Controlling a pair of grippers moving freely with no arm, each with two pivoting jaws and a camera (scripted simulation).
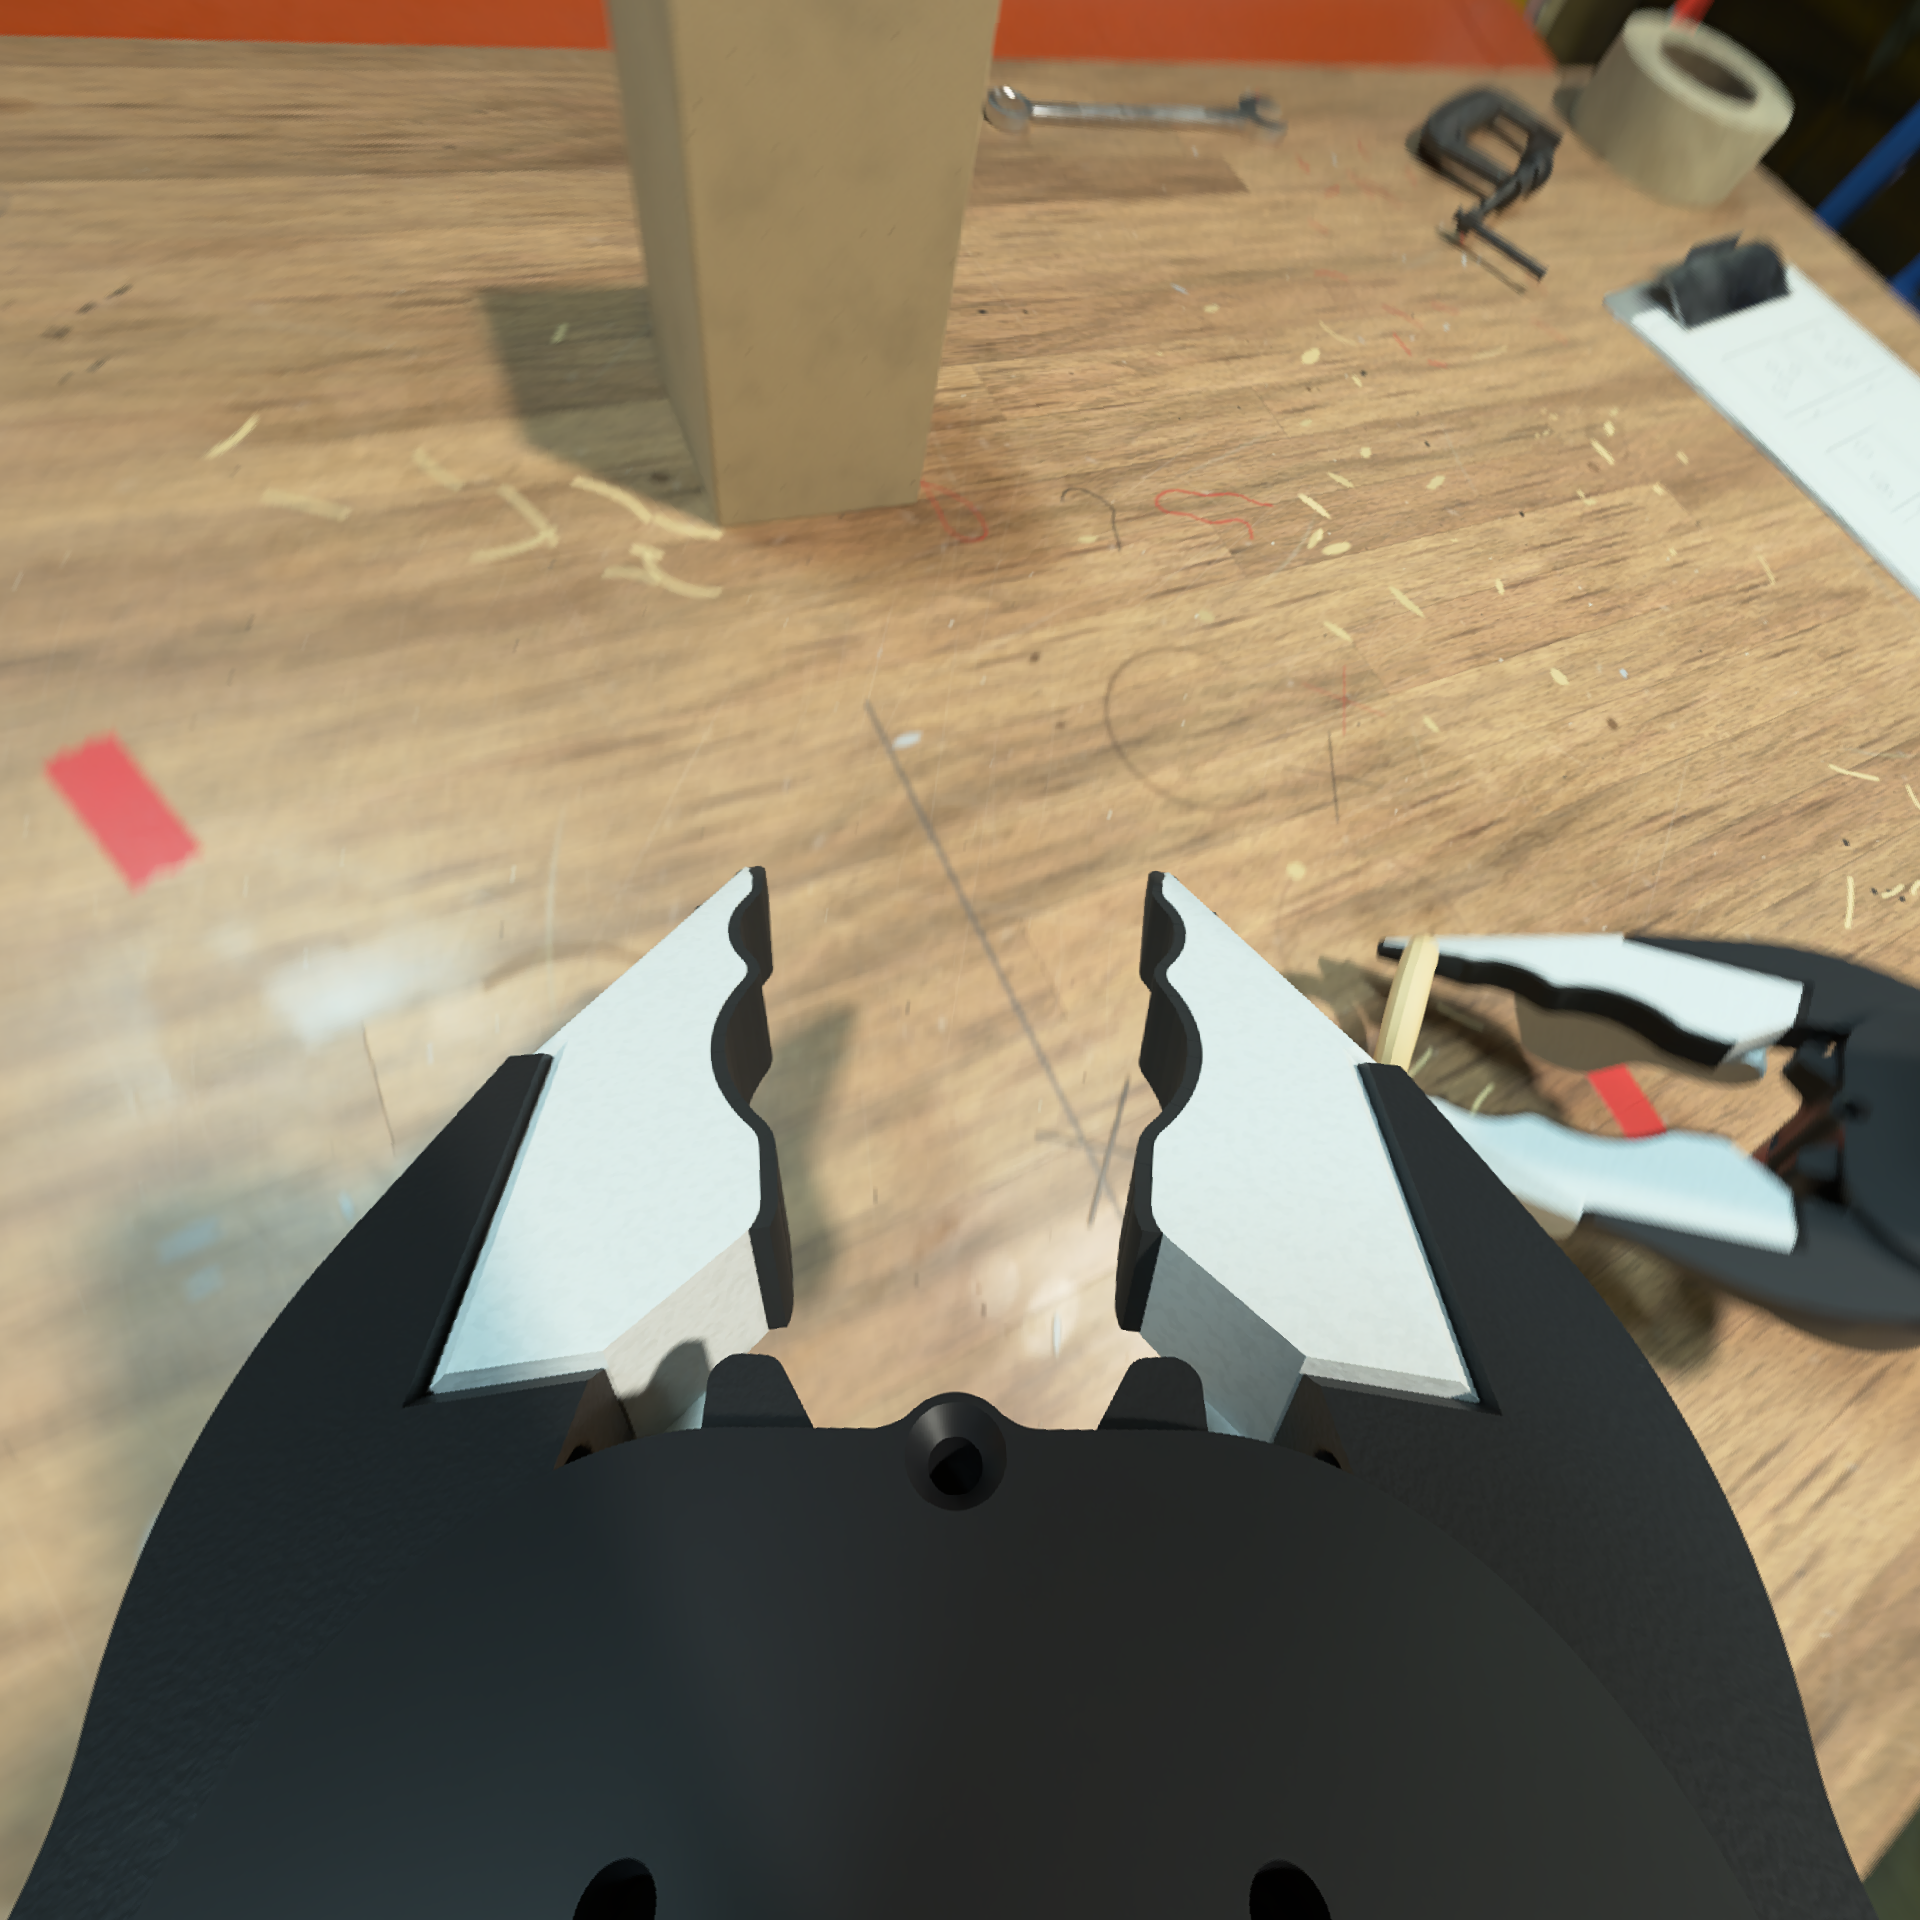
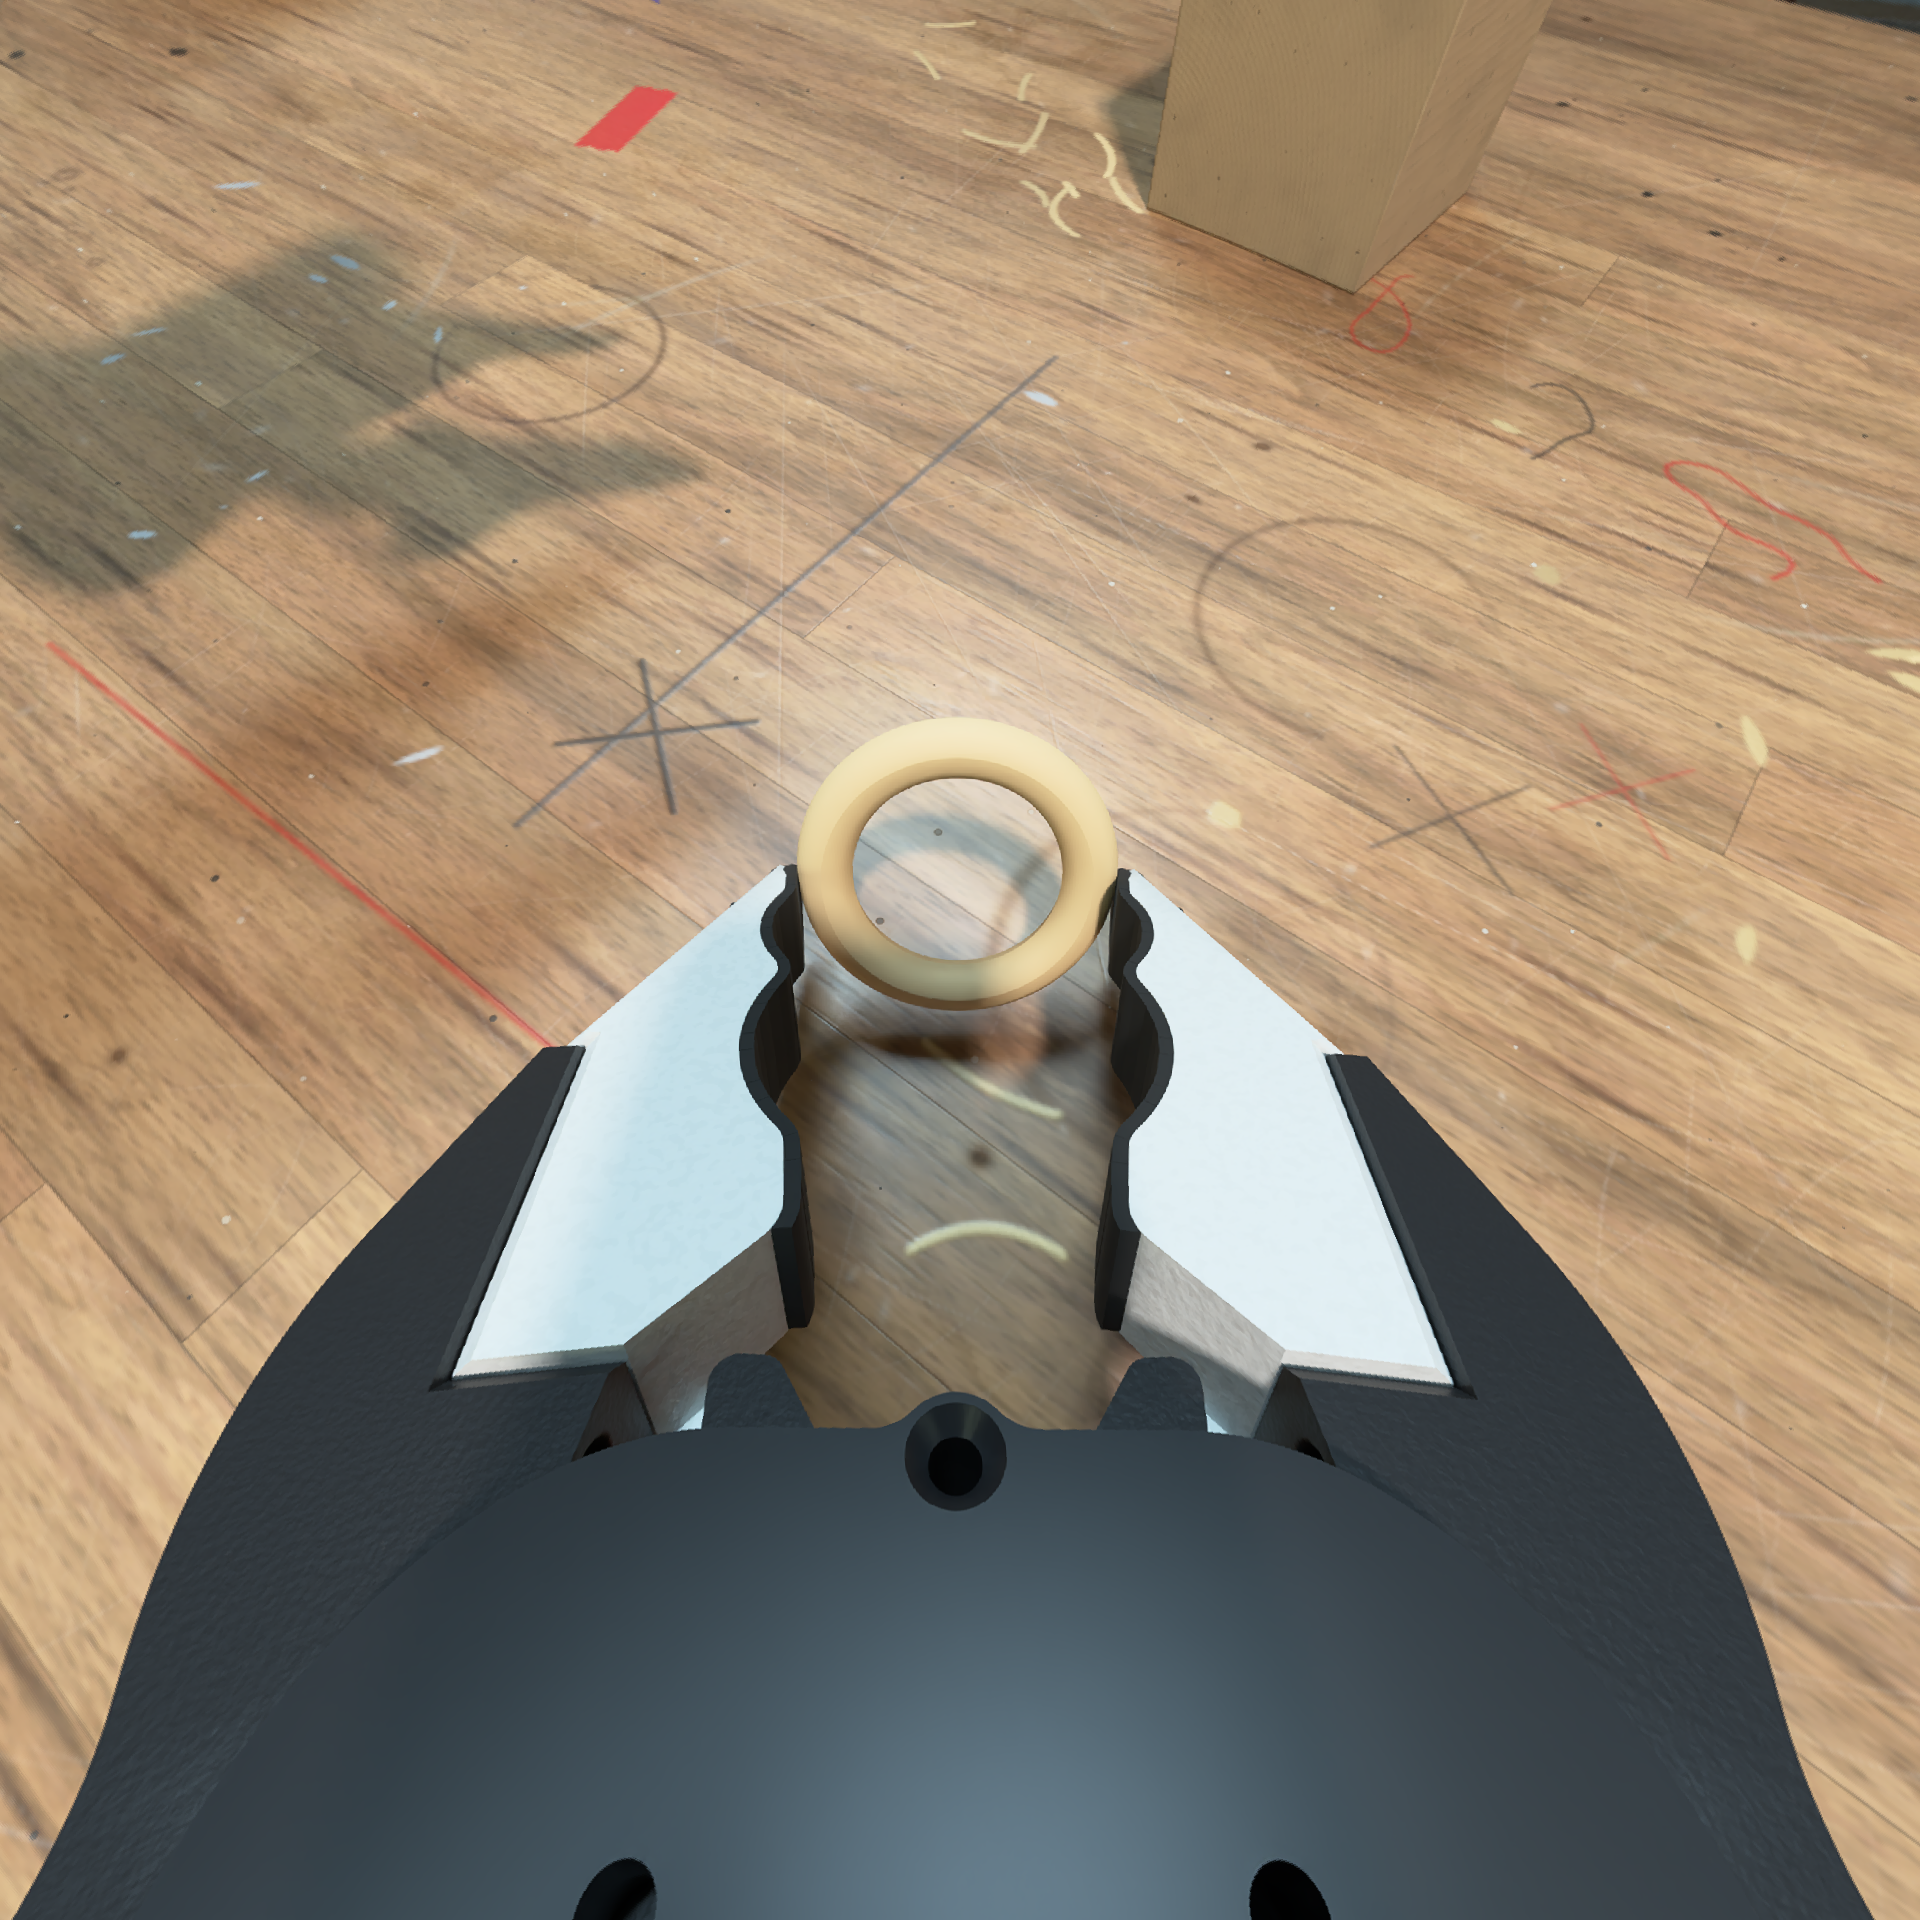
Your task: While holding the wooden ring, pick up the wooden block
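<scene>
My right tool [image 2: 956,883] grips the ring [image 2: 956,862]; left tool [image 1: 956,883], open and empty, faces the upright block [image 1: 800,260] ahead, apart.

Left gripper [image 1: 956,883] hangs over the bench with its jaws spread wide, nothing between them. Right gripper [image 2: 956,883] is pinching something at its fingertips, sitting low.

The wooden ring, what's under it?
Under the wooden ring, held by the right gripper, only bare workbench and the ring's shadow show. Nothing is hidden beneath.
</scene>
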